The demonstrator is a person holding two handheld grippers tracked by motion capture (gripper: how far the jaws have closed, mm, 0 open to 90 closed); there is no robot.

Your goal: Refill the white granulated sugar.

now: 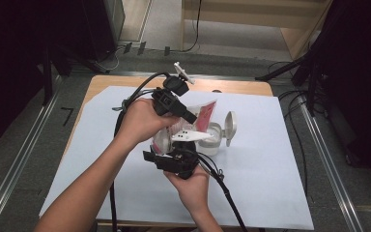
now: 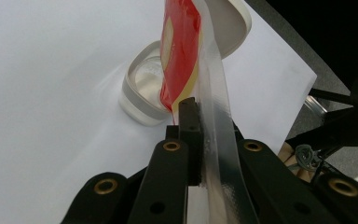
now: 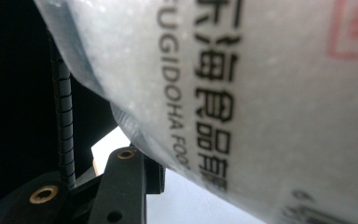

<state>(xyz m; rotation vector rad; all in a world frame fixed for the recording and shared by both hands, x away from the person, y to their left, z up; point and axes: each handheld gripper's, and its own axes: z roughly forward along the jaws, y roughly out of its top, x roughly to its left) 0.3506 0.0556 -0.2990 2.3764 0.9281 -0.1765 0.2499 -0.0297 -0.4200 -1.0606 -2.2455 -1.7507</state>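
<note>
Together we hold a plastic bag (image 1: 200, 118) of white grains above the middle of the tabletop (image 1: 270, 183), over an open white jar (image 1: 212, 140) with its hinged lid (image 1: 230, 126) tipped up to the right. Our left gripper (image 2: 193, 135) has its jaws pinching the bag's clear sealed edge; our right gripper (image 1: 176, 159) clasps the bag's bulging body from the near side
</note>
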